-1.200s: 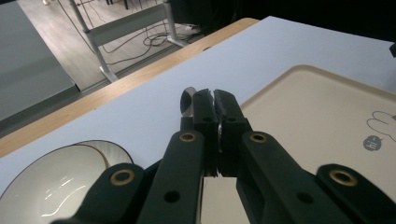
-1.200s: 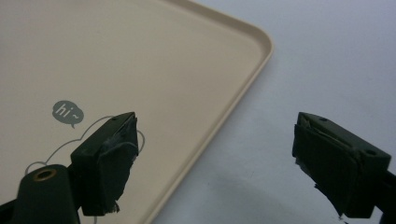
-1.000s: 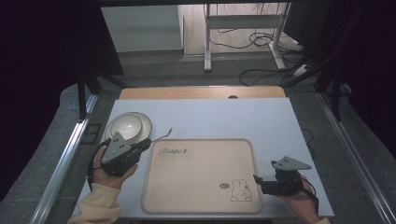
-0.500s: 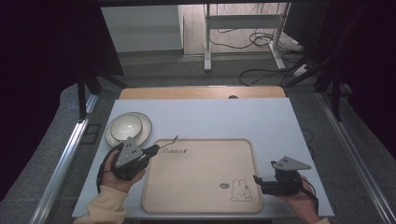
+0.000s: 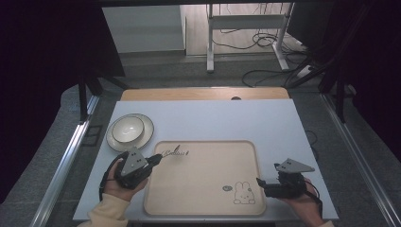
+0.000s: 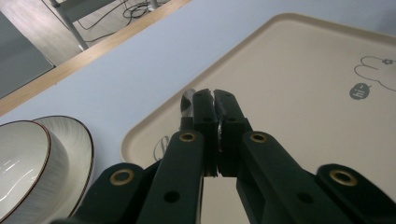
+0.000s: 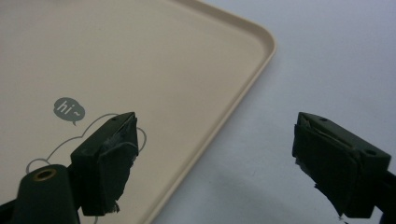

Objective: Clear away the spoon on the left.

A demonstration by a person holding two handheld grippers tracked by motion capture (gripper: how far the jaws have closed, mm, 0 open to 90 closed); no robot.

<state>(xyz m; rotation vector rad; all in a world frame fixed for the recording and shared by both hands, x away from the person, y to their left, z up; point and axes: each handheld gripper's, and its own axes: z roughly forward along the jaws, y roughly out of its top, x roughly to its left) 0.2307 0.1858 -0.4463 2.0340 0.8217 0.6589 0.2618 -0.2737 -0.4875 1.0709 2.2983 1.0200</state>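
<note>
Left gripper view: left gripper (image 6: 208,100) clamped on a spoon (image 6: 187,103) over the tray (image 6: 299,70); right gripper (image 7: 215,154) gapes empty.

Tray (image 5: 203,208) centre bare, passable; stacked bowl (image 5: 127,129) and plate (image 5: 142,135) block far-left corner.

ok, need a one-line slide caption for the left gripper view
Left gripper shut on a thin shiny metal utensil over the beige rabbit-print tray, white dark-rimmed bowl on its plate alongside.

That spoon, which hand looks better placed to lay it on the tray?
Left. The left gripper is already shut on the spoon right above the tray; the right gripper hangs open at the tray's far corner.
</note>
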